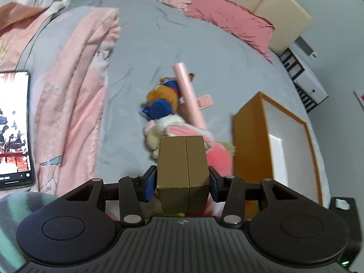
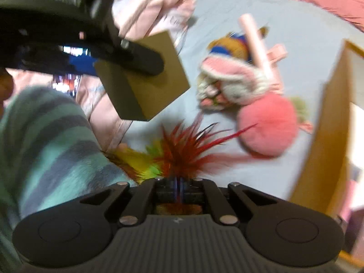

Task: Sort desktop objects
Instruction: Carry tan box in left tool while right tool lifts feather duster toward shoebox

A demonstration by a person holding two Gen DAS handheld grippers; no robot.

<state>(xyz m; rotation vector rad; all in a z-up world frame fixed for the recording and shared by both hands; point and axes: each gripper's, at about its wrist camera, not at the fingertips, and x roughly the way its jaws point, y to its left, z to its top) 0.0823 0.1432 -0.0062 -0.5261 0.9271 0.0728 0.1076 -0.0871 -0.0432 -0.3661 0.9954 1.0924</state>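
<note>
My left gripper [image 1: 183, 182] is shut on a gold box [image 1: 183, 168] and holds it above the grey bed; the box also shows in the right wrist view [image 2: 145, 79]. My right gripper [image 2: 178, 187] is shut on a red, yellow and green feather toy [image 2: 177, 152]. Ahead lie a rabbit plush [image 2: 232, 79], a pink pom-pom [image 2: 267, 125], an orange and blue plush [image 1: 165, 97] and a pink stick [image 1: 190, 95]. An orange box with a white inside [image 1: 250, 141] stands open at the right.
A phone with a lit screen [image 1: 13, 127] lies at the left on pink bedding [image 1: 75, 104]. A pink pillow [image 1: 229, 20] and beige headboard [image 1: 273, 2] are at the back. A white drawer unit [image 1: 304, 77] stands beside the bed. A striped sleeve [image 2: 50, 136] is at left.
</note>
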